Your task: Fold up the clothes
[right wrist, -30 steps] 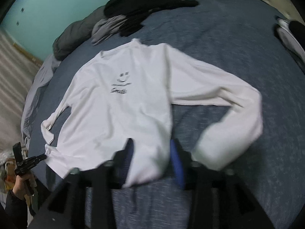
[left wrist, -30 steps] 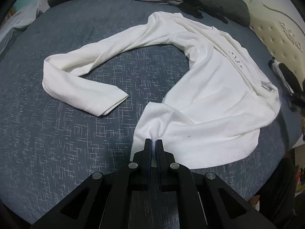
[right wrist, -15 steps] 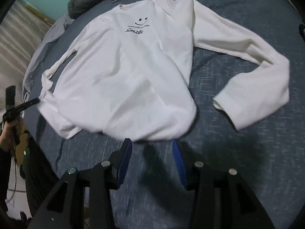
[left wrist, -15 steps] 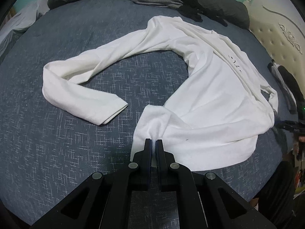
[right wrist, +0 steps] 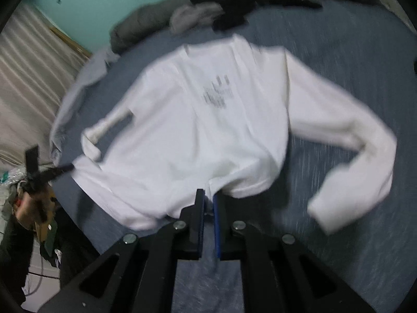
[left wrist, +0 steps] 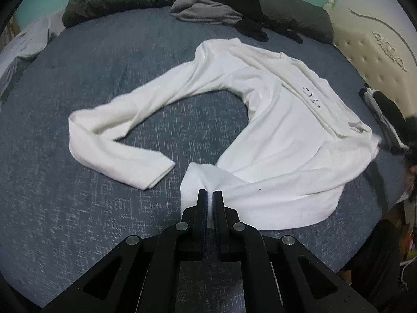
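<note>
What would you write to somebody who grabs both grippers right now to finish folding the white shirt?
Left gripper: shut on a hem corner of the white long-sleeved shirt.
Right gripper: its jaws have just closed, pinching the shirt's bottom hem at the other side.
The shirt lies face up on the blue-grey bedspread, print showing. One sleeve is bent back on itself; the other sleeve is bunched beside the body.
Done: both hem corners gripped.
Left: no fold made yet. Probably lift the hem toward the collar, then tuck in the sleeves.
</note>
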`<state>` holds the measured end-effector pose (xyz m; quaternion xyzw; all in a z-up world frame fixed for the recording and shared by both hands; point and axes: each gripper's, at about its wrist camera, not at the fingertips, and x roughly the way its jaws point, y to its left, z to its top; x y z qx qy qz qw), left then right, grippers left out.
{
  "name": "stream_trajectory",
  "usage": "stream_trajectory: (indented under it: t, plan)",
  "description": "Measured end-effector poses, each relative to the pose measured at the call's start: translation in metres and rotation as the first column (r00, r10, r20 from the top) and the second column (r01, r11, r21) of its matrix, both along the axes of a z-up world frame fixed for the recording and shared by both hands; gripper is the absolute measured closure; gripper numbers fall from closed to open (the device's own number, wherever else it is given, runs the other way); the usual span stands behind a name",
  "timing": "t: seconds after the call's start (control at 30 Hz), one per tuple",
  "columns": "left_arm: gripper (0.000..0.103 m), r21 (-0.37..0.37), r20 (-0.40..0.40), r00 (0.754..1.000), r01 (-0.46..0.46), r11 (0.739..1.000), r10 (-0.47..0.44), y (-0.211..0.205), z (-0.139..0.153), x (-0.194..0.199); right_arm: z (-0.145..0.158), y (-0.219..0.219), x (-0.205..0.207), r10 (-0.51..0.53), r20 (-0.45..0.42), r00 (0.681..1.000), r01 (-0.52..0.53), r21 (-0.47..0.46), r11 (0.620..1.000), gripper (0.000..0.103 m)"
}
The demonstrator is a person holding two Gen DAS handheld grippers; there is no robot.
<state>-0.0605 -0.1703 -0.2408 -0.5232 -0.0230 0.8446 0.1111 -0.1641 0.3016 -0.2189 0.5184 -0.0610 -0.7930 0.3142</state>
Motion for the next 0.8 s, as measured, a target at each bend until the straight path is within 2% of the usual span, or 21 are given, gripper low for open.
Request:
stream_trajectory:
  t: [0.13,0.23,0.3,0.47,0.53,0.6,0.67,0.8]
  plan:
    - [0.099,-0.011,-0.005,1.000,-0.007,1.000,0.007,0.001,0.005,-0.011,0.032,-0.026,-0.034,0.000,-0.070,0.998,0.001,0.013,1.000,0.098]
    - [0.099,-0.010,-0.002,1.000,-0.024,1.000,0.024,0.000,0.003,-0.024,0.036,-0.040,-0.061,-0.014,-0.082,0.997,0.017,0.035,0.999,0.098]
    - [0.099,-0.007,0.006,0.999,-0.039,0.999,0.039,-0.002,-0.002,-0.033,0.028,-0.051,-0.077,-0.030,-0.074,0.997,0.034,0.052,0.998,0.098]
    - [0.099,-0.008,0.036,0.998,-0.060,0.998,0.060,-0.007,-0.018,-0.052,-0.018,-0.066,-0.110,-0.102,-0.008,0.995,0.102,0.119,0.988,0.094]
    - [0.099,-0.008,0.045,0.997,-0.061,0.998,0.061,-0.008,-0.024,-0.057,-0.027,-0.059,-0.108,-0.143,-0.001,0.990,0.142,0.113,0.983,0.089]
    - [0.099,-0.007,0.049,0.997,-0.060,0.998,0.060,-0.008,-0.028,-0.061,-0.029,-0.048,-0.099,-0.168,-0.015,0.986,0.168,0.092,0.981,0.076]
    - [0.099,-0.004,0.052,0.997,-0.060,0.998,0.060,-0.009,-0.032,-0.064,-0.027,-0.035,-0.088,-0.177,-0.029,0.984,0.179,0.070,0.981,0.073]
    - [0.099,0.002,0.052,0.997,-0.060,0.998,0.060,-0.010,-0.035,-0.067,-0.040,-0.027,-0.053,-0.089,0.031,0.996,0.086,0.077,0.993,0.073]
